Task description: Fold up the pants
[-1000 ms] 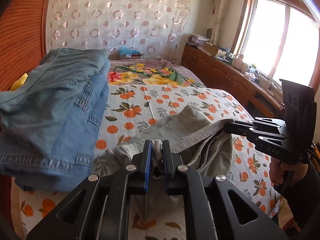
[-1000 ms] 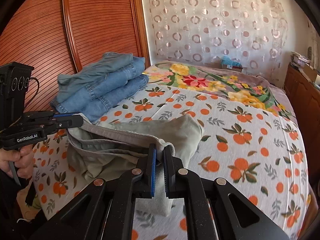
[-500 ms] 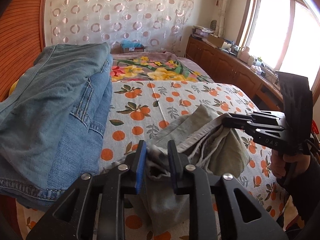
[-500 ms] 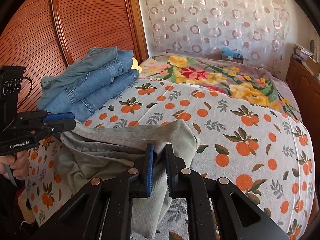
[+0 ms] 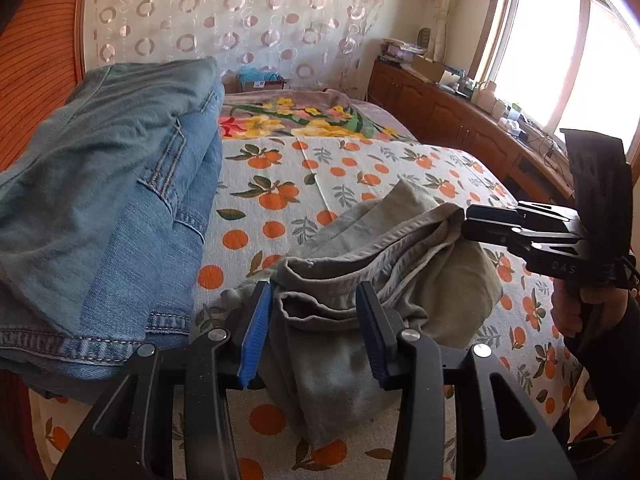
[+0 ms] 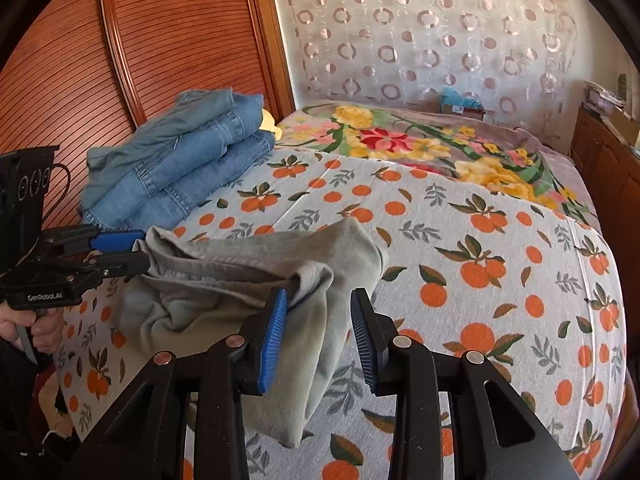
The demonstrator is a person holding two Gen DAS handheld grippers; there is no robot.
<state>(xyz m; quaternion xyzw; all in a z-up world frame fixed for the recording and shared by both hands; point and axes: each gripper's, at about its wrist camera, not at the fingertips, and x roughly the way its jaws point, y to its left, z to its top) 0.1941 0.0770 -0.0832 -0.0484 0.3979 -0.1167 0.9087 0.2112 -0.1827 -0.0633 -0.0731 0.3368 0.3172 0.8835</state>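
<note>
Pants (image 5: 360,280), grey, lie bunched near the bed's (image 6: 500,240) front edge, waistband between both grippers. Your left gripper (image 5: 314,332) and right gripper (image 6: 318,338) are opening, fingers spread, cloth slack between them. Letting go now could let the fold slump or slide off. Stacked jeans (image 5: 100,200) crowd your left.

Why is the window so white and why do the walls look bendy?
Left wrist view: sun through the window washes it out to plain white. Right wrist view: the fisheye lens bends the wooden headboard lines into curves, with dark corners around the round picture.
</note>
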